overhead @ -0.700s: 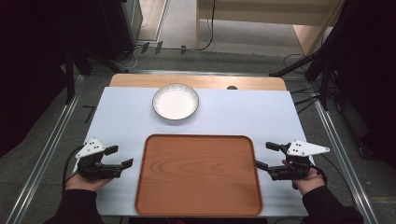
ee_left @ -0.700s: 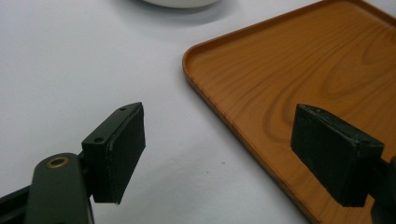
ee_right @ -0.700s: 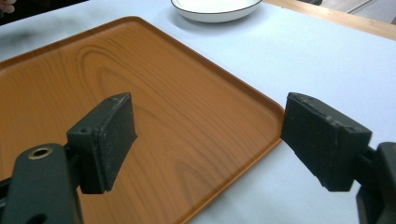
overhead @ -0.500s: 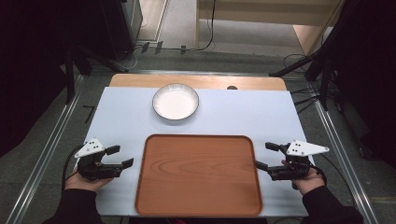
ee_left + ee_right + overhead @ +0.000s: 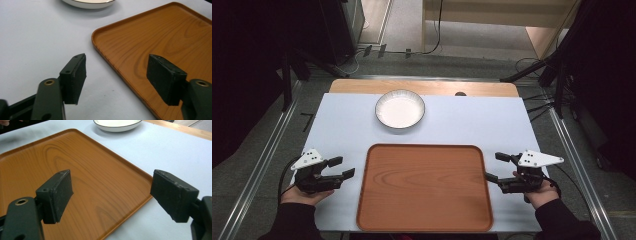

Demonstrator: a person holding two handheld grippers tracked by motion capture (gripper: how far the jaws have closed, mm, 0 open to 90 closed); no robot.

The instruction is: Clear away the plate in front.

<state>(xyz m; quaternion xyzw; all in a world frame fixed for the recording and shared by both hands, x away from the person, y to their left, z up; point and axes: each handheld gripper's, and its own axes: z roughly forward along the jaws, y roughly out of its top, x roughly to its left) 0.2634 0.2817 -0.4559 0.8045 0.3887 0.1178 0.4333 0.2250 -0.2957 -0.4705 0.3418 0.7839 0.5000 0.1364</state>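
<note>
An empty brown wooden tray (image 5: 424,185) lies at the front middle of the pale table. Behind it stands a white bowl (image 5: 400,108), also empty. My left gripper (image 5: 341,167) rests on the table just left of the tray, open, with nothing between its jaws. In the left gripper view the tray's edge (image 5: 110,62) runs between the two pads. My right gripper (image 5: 497,167) sits at the tray's right edge, open and empty too. The right gripper view has the tray (image 5: 75,170) under the jaws and the bowl (image 5: 117,125) beyond.
The pale sheet (image 5: 342,125) covers a wooden table whose bare back strip (image 5: 422,87) shows behind the bowl. Metal rails (image 5: 262,150) run along both sides. Cables and stand legs lie on the floor past the far edge.
</note>
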